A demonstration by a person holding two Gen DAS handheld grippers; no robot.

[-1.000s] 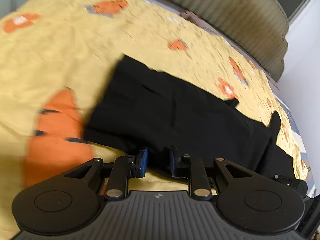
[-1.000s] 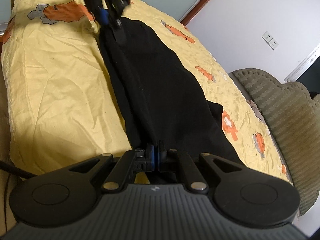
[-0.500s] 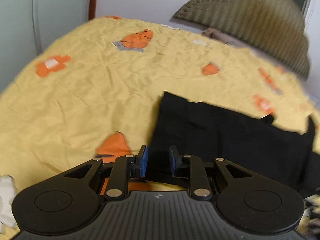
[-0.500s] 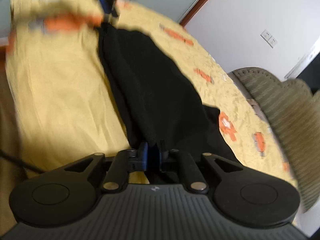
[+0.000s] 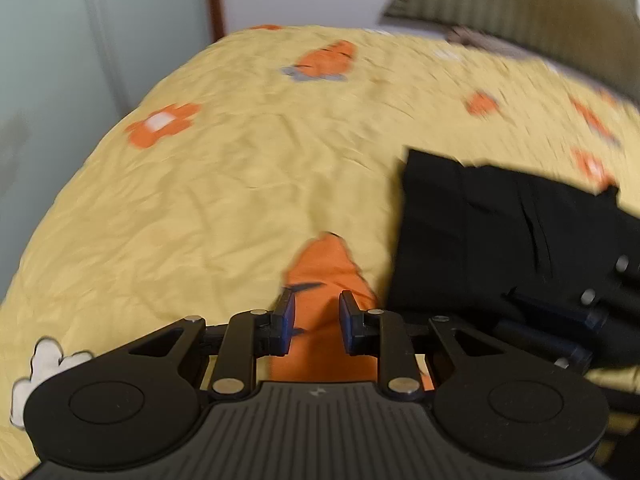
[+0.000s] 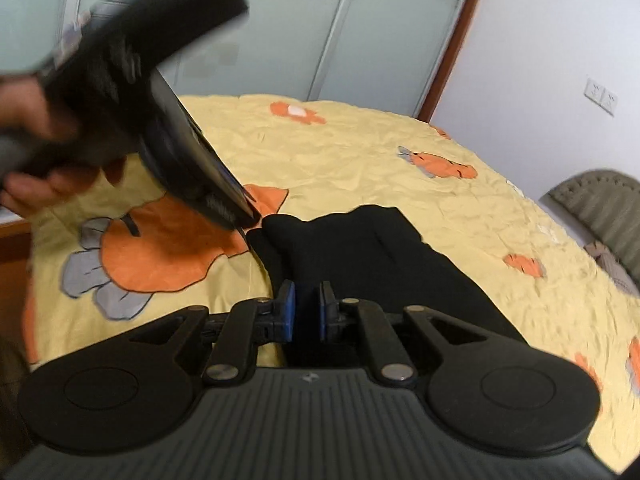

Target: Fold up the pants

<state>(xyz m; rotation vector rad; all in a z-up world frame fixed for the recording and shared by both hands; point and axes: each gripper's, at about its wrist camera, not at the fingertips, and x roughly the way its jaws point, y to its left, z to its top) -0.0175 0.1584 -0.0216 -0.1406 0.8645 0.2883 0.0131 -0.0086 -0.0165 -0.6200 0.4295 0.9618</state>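
Note:
The black pants [image 5: 492, 232] lie folded on the yellow bedspread [image 5: 224, 184], at the right in the left wrist view. In the right wrist view the pants [image 6: 372, 256] stretch away just beyond my fingers. My left gripper [image 5: 316, 318] is open and empty above an orange print, to the left of the pants. My right gripper [image 6: 307, 312] is open with a narrow gap, hovering over the pants; nothing shows between its pads. The right gripper's body [image 5: 592, 312] shows at the right edge of the left wrist view. The left gripper's body [image 6: 160, 92] and the hand holding it fill the upper left of the right wrist view.
A grey-green padded headboard [image 5: 532, 12] stands at the far side of the bed. A pale sliding wardrobe door [image 6: 340, 28] and a white wall with a socket [image 6: 600, 94] lie beyond the bed. The bed's wooden edge [image 6: 12, 232] is at the left.
My left gripper has swung left off the pants and opened wider. My right gripper has let go of the pants, opened slightly, and turned toward the wardrobe.

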